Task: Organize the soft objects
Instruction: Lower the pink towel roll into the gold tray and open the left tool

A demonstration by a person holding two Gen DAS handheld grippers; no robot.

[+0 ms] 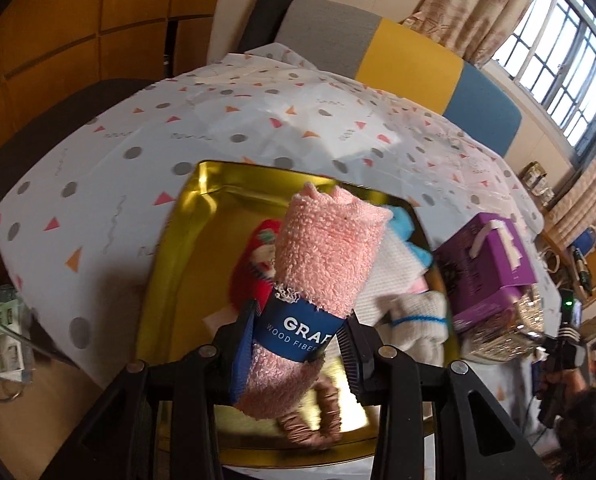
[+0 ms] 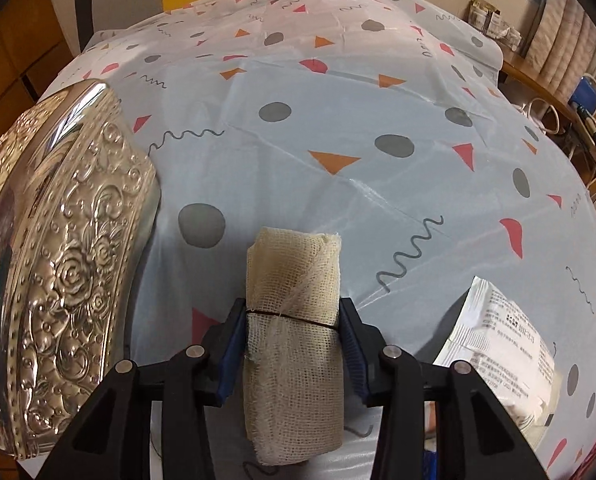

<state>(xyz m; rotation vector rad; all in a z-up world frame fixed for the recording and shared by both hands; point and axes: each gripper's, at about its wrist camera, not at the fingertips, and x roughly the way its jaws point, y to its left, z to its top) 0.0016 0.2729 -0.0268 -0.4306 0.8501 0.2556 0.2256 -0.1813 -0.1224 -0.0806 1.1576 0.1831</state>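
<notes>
Left gripper point(image 1: 295, 336): clamped on the pink towel point(image 1: 322, 248), pads pressing its blue paper band; the roll stands out forward above the gold tin point(image 1: 185, 216).
Right gripper point(image 2: 293, 344): clamped on the gauze roll point(image 2: 293, 312) near its black tie, over the tablecloth point(image 2: 338, 120), just beside the silver lid point(image 2: 69, 240).
In the tin: red sock point(image 1: 253, 264), white sock point(image 1: 418, 320), brown scrunchie point(image 1: 318, 420), other cloths.
Step, I judge: lay the towel into the tin.
How to do well: lower it over the free gold floor at the left, keep it level, let go only when it rests.
Risk: the roll can catch the rim or cover the scrunchie.
Gauze: keep it gripped and away from the lid until the towel is in.
</notes>
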